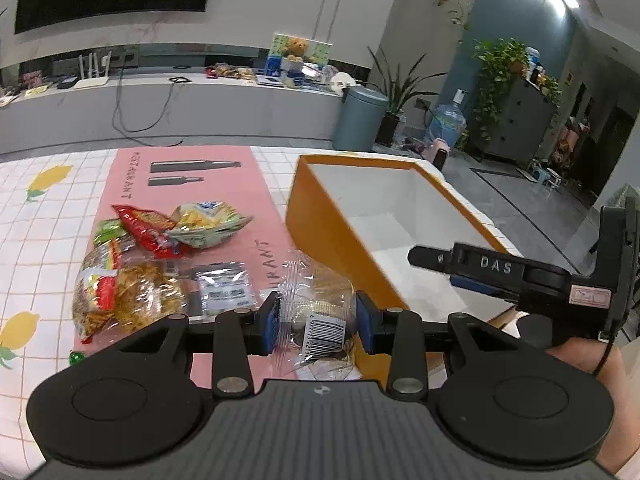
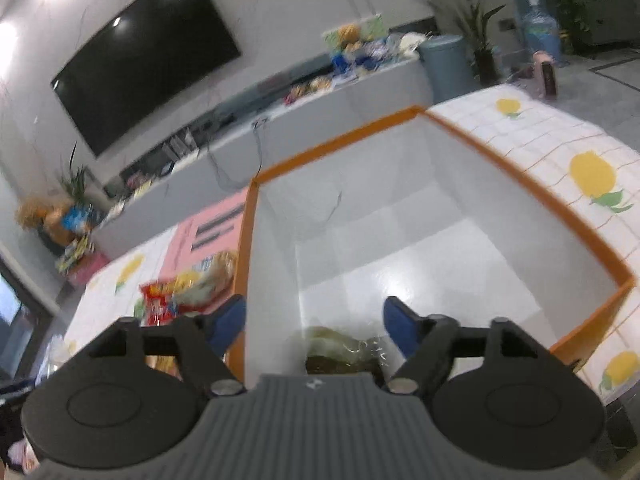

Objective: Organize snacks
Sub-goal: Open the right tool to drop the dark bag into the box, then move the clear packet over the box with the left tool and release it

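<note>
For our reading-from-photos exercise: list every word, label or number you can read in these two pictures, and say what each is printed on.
"DAS": on the right gripper, raised letters on its arm.
"RESTAURANT": on the pink mat, down its left edge; it appears again near the orange box, partly hidden, showing "URANT".
Barcode digits on the clear packet held in the left gripper: too small to read surely.
Snack bags: print blurred, unreadable.

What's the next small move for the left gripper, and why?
Probably carry it right, over the box rim, then open. The left gripper is shut on a clear packet just outside the orange wall; the right gripper is open above the box with one packet under it.
</note>
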The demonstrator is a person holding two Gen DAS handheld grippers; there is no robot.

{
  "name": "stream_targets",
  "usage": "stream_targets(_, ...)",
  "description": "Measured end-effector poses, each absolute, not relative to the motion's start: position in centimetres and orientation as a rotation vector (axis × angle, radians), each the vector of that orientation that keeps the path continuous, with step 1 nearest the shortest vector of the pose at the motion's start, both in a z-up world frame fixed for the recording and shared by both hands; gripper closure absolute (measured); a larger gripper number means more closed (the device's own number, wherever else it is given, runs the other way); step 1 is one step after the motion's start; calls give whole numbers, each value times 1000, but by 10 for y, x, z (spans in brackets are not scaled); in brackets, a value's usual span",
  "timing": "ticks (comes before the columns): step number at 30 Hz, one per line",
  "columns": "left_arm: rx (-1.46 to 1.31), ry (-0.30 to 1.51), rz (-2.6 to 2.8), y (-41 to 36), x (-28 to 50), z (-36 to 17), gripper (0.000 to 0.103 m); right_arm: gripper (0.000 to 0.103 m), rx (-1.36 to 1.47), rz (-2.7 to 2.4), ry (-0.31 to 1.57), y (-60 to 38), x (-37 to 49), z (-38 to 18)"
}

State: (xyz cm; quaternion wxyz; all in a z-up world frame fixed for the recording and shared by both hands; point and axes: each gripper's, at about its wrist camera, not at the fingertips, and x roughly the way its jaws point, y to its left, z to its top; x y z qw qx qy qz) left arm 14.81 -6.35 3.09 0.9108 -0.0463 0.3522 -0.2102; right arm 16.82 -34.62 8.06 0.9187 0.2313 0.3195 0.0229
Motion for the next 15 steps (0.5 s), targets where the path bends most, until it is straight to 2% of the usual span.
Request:
stream_targets(8, -61, 715, -516, -122, 160, 38, 60, 24, 710, -196, 397, -406, 137, 90)
stream_targets(15, -12, 776, -601, -183, 184, 9, 60, 21, 786, -231, 345, -426, 120, 99)
